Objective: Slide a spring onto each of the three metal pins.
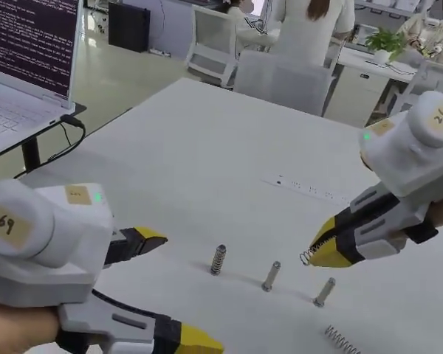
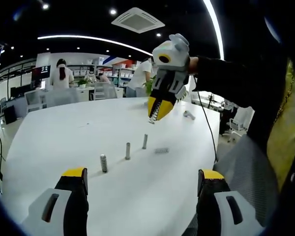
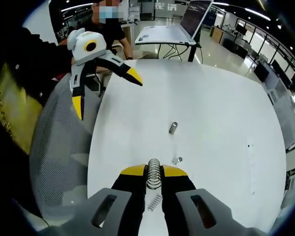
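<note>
Three short metal pins stand in a row on the white table (image 1: 207, 147). The left pin (image 1: 218, 259) (image 2: 103, 162) wears a spring. The middle pin (image 1: 271, 275) (image 2: 128, 150) and the right pin (image 1: 325, 291) (image 2: 144, 141) are bare. My right gripper (image 1: 314, 254) (image 3: 154, 172) hovers above and just right of the middle pin, shut on a small spring (image 1: 306, 257) (image 3: 153, 174). One more spring (image 1: 341, 340) (image 2: 161, 150) (image 3: 154, 201) lies loose near the right pin. My left gripper (image 1: 173, 289) (image 2: 143, 174) stays open and empty, left of the pins.
An open laptop (image 1: 22, 66) with a black cable sits on a stand at the far left. A white power strip (image 1: 310, 189) lies flat behind the pins. Chairs (image 1: 280, 77) and a standing person (image 1: 310, 29) are beyond the table's far edge.
</note>
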Motion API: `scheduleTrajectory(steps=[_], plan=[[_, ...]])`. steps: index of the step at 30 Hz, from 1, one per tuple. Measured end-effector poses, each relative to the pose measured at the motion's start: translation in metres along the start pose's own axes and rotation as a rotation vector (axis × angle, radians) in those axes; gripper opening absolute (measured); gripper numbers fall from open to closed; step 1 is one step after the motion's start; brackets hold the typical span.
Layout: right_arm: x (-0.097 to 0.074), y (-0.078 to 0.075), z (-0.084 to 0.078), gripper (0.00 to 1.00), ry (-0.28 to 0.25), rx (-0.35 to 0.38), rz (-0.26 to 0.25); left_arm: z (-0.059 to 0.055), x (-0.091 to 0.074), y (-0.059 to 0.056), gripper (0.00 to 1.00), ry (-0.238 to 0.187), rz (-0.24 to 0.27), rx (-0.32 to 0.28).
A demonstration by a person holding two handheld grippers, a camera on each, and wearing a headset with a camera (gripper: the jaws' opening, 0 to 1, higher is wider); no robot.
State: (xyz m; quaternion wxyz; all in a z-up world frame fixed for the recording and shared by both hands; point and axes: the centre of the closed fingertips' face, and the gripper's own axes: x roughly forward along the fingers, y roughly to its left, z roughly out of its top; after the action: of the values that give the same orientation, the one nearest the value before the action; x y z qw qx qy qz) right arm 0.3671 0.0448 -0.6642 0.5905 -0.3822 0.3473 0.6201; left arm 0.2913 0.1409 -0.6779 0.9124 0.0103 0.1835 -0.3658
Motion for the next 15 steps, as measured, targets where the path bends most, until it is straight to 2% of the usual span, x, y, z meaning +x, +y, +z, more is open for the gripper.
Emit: scheduleTrajectory(steps=[4, 8, 15], plan=[[0.008, -0.01, -0.001, 0.08, 0.038, -0.011, -0.001, 0.0, -0.001, 0.003, 0.9, 0.001, 0.007, 0.004], [0.016, -0.022, -0.007, 0.08, 0.116, -0.041, -0.009, -0.002, -0.003, 0.004, 0.89, 0.004, 0.016, 0.009], [0.026, -0.033, -0.005, 0.08, 0.173, -0.073, 0.004, -0.005, -0.003, 0.006, 0.89, 0.004, 0.025, 0.003]])
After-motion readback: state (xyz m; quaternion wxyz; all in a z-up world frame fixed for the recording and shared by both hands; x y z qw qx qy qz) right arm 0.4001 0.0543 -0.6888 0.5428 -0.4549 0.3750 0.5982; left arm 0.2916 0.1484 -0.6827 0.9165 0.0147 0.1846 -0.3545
